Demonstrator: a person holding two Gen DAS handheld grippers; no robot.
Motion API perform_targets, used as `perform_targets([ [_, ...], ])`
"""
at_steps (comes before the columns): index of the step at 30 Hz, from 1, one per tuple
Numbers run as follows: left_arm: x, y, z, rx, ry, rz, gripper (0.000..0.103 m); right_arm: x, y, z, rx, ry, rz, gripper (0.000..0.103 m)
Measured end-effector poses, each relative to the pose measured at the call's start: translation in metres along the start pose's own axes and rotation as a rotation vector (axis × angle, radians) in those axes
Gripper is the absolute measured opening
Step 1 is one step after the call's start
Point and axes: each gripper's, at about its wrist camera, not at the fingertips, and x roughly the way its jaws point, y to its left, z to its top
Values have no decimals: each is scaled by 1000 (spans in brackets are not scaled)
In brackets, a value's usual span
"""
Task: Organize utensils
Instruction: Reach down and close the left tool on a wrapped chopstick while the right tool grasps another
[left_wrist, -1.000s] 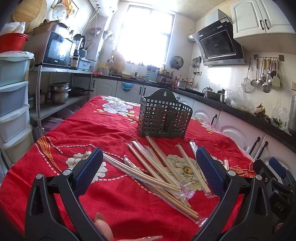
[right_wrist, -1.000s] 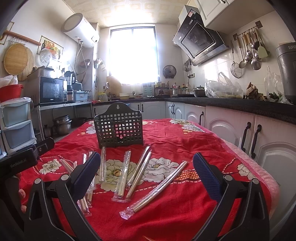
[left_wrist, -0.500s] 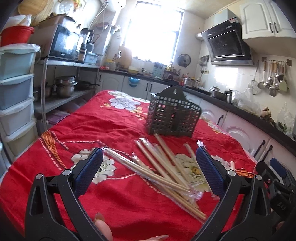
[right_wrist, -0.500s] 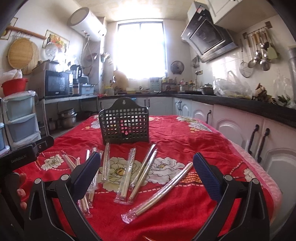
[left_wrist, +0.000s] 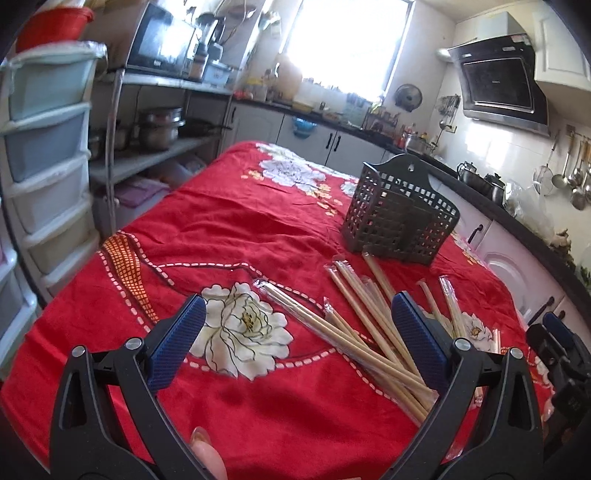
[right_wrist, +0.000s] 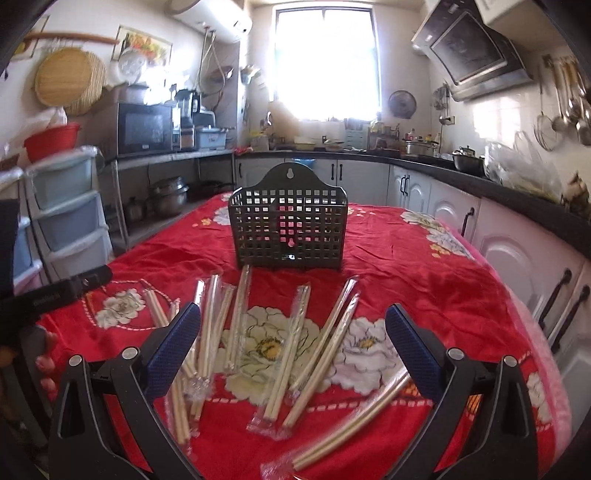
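Lying scattered across the centre of both views, the wrapped chopstick pairs (right_wrist: 295, 332) (left_wrist: 369, 325) fanned out on the red floral tablecloth (right_wrist: 406, 258) (left_wrist: 240, 229), just below the dark perforated holder (right_wrist: 288, 229) (left_wrist: 400, 218), which stood upright. The left gripper (left_wrist: 299, 347) and right gripper (right_wrist: 293, 343) were both spread wide, empty, above the cloth at lower frame.
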Motion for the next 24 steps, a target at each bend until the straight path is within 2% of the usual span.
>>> perform_targets([
  [3,9,3,10,0,46,9,93,13,-1,9,-11,29,19,97],
  [9,39,10,20,-68,207,-54,93,48,-14,28,-17,98,9,97],
  [14,58,9,17,-102,302,-109,80,82,-32,34,-21,186,13,97],
  [18,72,12,8,-156,396,-143,69,110,-52,35,50,265,37,97],
  [20,80,17,2,-198,444,-152,68,122,-59,36,70,303,50,97],
  [24,85,21,3,-225,451,-159,64,145,-69,40,83,352,77,97],
])
